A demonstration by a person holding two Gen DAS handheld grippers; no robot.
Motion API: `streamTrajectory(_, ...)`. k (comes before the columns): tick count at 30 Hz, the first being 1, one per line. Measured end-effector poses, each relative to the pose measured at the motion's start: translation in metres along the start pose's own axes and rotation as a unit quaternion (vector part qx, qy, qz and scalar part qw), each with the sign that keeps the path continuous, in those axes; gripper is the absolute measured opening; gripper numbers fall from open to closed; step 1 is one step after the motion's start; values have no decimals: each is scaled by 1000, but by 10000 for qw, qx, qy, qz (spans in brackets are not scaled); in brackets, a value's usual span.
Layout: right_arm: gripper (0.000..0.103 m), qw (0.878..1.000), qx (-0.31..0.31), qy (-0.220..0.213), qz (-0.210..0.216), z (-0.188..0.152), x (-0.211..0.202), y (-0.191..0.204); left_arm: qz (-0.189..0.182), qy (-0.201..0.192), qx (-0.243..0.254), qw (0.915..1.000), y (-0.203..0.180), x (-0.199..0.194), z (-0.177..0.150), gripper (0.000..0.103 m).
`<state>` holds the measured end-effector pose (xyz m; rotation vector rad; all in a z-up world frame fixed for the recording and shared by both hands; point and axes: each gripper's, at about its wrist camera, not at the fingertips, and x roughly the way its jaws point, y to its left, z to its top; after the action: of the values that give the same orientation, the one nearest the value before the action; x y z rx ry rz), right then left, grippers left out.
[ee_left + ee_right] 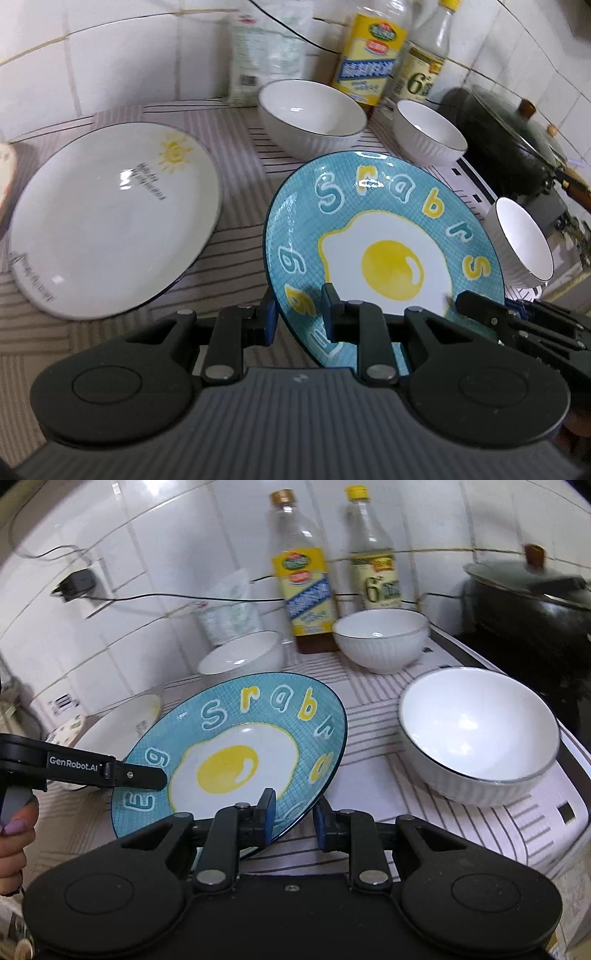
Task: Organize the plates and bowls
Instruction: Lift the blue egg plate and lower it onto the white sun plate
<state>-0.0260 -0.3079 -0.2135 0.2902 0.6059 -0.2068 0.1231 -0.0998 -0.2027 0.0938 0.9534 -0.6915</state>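
A blue plate with a fried-egg picture (384, 258) is held tilted above the striped counter. My left gripper (299, 317) straddles its near-left rim, jaws on either side of the rim. My right gripper (293, 821) straddles its near-right rim (236, 753) in the same way, and its fingers show at the plate's right in the left wrist view (480, 308). A large white plate with a sun drawing (110, 221) lies at the left. Three white bowls stand on the counter: one at the back (312, 116), one further right (428, 131), one nearest the right (476, 734).
Two bottles (304, 576) (373, 557) and a white packet (229, 609) stand against the tiled wall. A dark lidded pot (532, 602) sits at the right. A charger and cable (74, 583) hang on the wall at the left.
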Motion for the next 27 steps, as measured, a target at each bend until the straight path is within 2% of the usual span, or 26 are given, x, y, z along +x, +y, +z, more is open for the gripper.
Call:
streamTrajectory(10, 26, 9979, -314, -16, 565, 12, -6, 34, 356, -174, -229, 9990, 27, -59, -6, 22)
streamTrajectory(17, 26, 9940, -581, -96, 921, 23, 1, 71, 642, -429, -599, 9952, 58, -93, -9, 22)
streamTrajectory(27, 26, 9813, -1209, 41, 1495, 57, 34, 123, 959, -675, -1247, 9852, 109, -109, -3, 22)
